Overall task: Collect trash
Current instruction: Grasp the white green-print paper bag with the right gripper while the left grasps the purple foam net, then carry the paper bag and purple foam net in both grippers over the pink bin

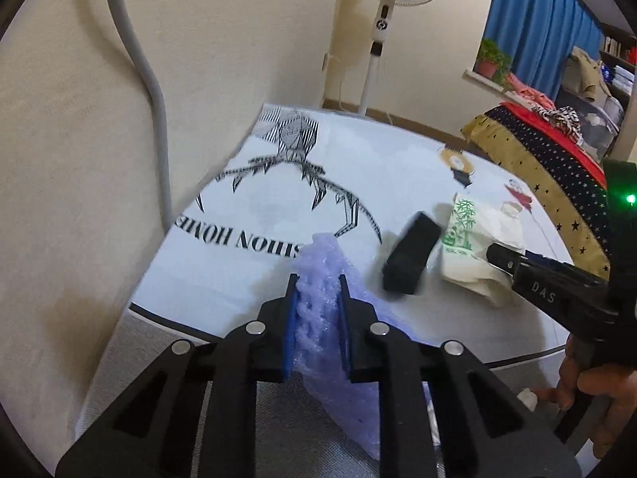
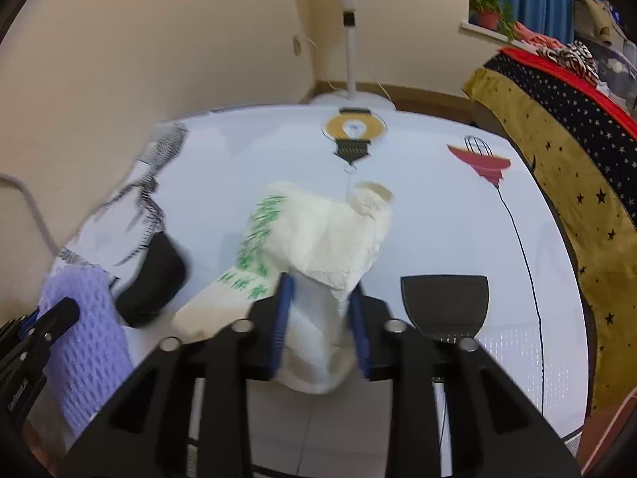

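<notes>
Both grippers clamped on trash at the bench [image 1: 223, 279] edge.
Left gripper [image 1: 318, 298] holds purple foam netting [image 1: 318, 263]; right gripper [image 2: 320, 306] holds a cream paper bag [image 2: 318, 235], either side of the black block [image 1: 410, 257].

One purple foam net [image 1: 318, 279], one cream paper bag [image 2: 318, 239], one blurred, perhaps black, block [image 1: 410, 259].

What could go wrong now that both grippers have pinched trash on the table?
1. The left gripper holds the purple foam net near one end; the soft mesh may slip out when lifted.
2. The right gripper pinches only an edge of the crumpled paper bag, which might tear or unfold.
3. The black object lies close between both pieces, so dragging either could knock it across the table.
</notes>
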### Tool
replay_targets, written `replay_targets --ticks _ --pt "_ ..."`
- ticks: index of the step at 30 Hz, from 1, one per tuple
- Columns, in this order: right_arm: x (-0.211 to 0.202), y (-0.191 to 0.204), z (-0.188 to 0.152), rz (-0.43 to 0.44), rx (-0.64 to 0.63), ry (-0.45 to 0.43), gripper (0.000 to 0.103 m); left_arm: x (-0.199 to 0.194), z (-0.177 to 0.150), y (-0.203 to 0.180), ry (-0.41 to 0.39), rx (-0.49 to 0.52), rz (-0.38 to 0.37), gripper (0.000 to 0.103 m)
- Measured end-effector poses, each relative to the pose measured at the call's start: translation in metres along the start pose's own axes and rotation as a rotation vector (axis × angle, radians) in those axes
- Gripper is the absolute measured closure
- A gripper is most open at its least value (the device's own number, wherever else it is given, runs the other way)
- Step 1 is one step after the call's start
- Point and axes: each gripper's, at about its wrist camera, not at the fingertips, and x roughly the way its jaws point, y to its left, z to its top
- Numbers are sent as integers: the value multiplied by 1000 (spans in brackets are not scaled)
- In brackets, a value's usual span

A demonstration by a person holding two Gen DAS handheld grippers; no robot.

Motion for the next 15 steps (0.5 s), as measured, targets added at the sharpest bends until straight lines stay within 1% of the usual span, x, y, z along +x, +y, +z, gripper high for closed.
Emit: replay_targets --ticks 1,2,6,10,15 --pt "-2 1 -1 8 -8 -9 97 -2 2 1 -5 -5 -8 86" --pt "-5 2 -2 -1 -18 -16 97 -5 3 1 -10 -10 -10 86" --pt "-22 -2 -3 12 -3 -65 97 -21 10 1 -51 -15 -29 86" --pt "-48 -9 -2 12 8 -96 97 -39 14 -5 -87 13 -26 86" --pt "-98 -12 3 -7 -29 -150 97 -74 19 -14 -141 50 -4 86"
